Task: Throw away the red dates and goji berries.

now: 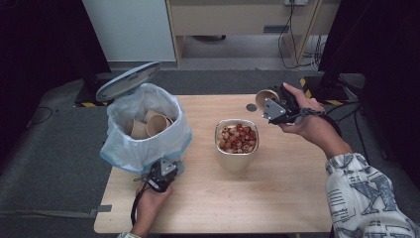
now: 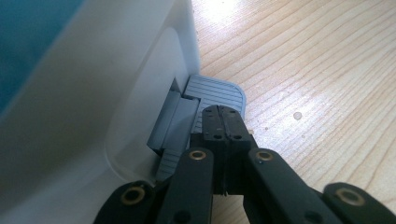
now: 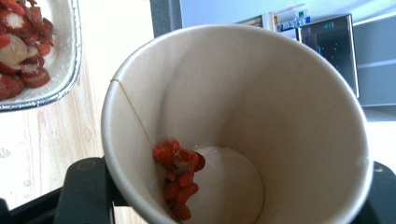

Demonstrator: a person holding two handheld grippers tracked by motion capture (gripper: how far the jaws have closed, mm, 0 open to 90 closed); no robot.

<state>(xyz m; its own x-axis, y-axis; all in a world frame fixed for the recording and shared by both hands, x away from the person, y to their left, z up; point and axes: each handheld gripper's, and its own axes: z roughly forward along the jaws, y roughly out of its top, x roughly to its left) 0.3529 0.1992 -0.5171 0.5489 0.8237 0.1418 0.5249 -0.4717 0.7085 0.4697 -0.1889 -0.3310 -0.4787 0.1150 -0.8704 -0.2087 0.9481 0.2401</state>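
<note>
Brown paper cup (image 3: 233, 126) w/ a few red berry bits stuck inside sits clamped in right hand-held gripper (image 1: 277, 106), tilted, above far right of wooden worktop (image 1: 277, 188), right of metal bowl of red fruit pieces (image 1: 236, 141). Left hand-held gripper (image 2: 223, 122), jaws together, presses grey pedal (image 2: 217, 91) of white bag-lined bin (image 1: 143, 129), lid up.

You're working in a lab-like recording room: bare wooden table (image 1: 277, 188), grey carpet (image 1: 54, 163), black curtains (image 1: 34, 39), loose floor cables (image 1: 292, 44).
</note>
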